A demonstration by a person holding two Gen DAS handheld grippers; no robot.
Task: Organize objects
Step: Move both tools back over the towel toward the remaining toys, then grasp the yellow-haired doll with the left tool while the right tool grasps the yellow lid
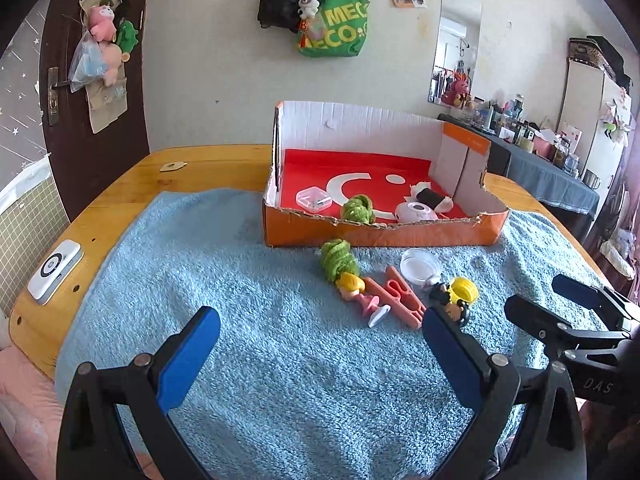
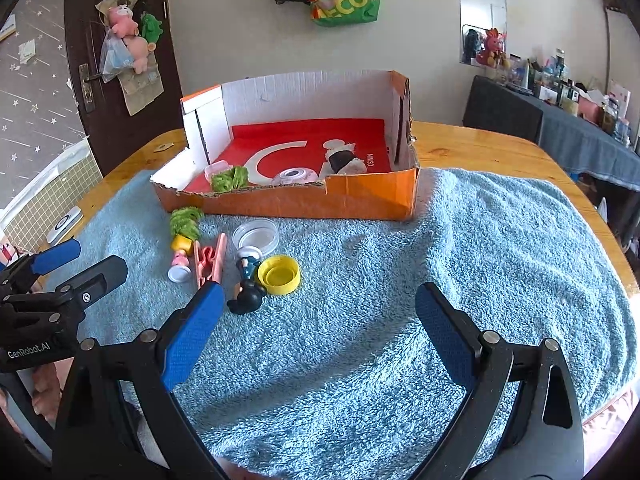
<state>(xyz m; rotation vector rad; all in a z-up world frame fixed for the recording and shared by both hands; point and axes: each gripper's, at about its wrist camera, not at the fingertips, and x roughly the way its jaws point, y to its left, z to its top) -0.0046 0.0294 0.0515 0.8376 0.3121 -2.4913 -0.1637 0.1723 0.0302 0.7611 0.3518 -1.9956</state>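
Note:
An orange cardboard box [image 1: 380, 236] [image 2: 304, 202] with a red floor stands on a blue towel [image 1: 260, 340] [image 2: 440, 260]. It holds a clear case [image 1: 314, 198], a green knit piece [image 1: 357, 209], a white round item [image 1: 416, 212] and a black-and-white plush [image 1: 430, 197]. In front lie a green knit piece [image 1: 338, 260] [image 2: 185, 222], a blonde figurine [image 1: 356, 292] [image 2: 180, 258], a pink clip [image 1: 396, 294] [image 2: 208, 260], a clear lid [image 1: 421, 266] [image 2: 255, 235], a yellow cap [image 2: 279, 274] and a black figurine [image 2: 246, 294]. My left gripper [image 1: 320, 340] and right gripper [image 2: 318, 324] are open and empty, near the towel's front.
The towel covers a wooden table [image 1: 132, 196] [image 2: 480, 140]. A white device [image 1: 56, 270] lies at the table's left edge. A dark door [image 1: 92, 80] and a wall with hanging bags [image 1: 332, 20] stand behind. A cluttered sideboard [image 1: 540, 148] is at the right.

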